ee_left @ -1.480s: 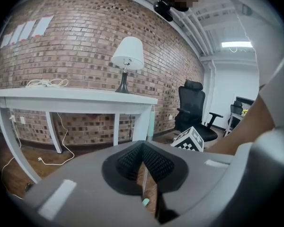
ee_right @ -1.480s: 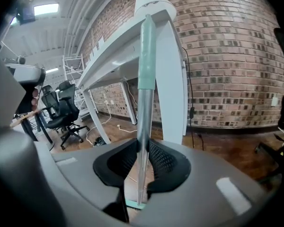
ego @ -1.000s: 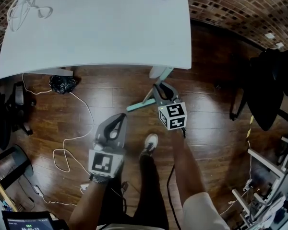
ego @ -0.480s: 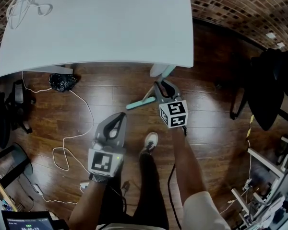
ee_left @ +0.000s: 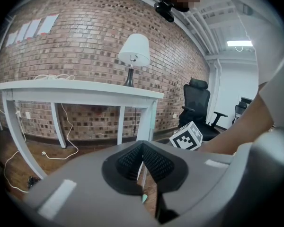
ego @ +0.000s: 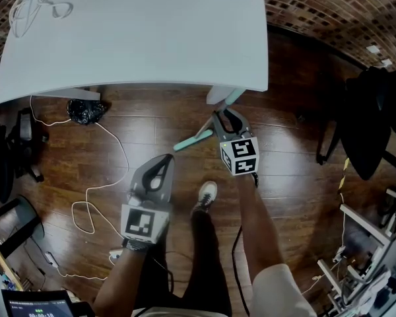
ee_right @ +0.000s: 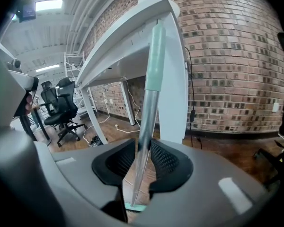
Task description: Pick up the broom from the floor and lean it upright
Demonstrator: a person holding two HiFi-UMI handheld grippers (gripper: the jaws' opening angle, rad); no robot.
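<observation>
The broom [ego: 197, 136] stands slanted, its teal head on the wood floor and its handle top against the white table's edge [ego: 254, 78]. In the right gripper view the grey handle [ee_right: 146, 112] with its teal grip [ee_right: 155, 56] rises between the jaws of my right gripper [ee_right: 144, 150]. Those jaws are opening, with a thin gap beside the handle. My right gripper [ego: 223, 115] sits at the handle's middle. My left gripper [ego: 164, 160] hangs lower left, shut and empty, apart from the broom [ee_left: 153, 118].
A white table leg [ee_right: 173, 89] stands right behind the handle. A cable [ego: 112, 177] loops over the floor at the left, by a black bundle [ego: 86, 114]. A lamp [ee_left: 134, 51] stands on the table. The person's shoe [ego: 206, 195] is between the grippers. Office chairs [ee_right: 61, 110] stand around.
The right gripper's jaws have spread slightly round the handle. Both hands and the broom stay where they were.
</observation>
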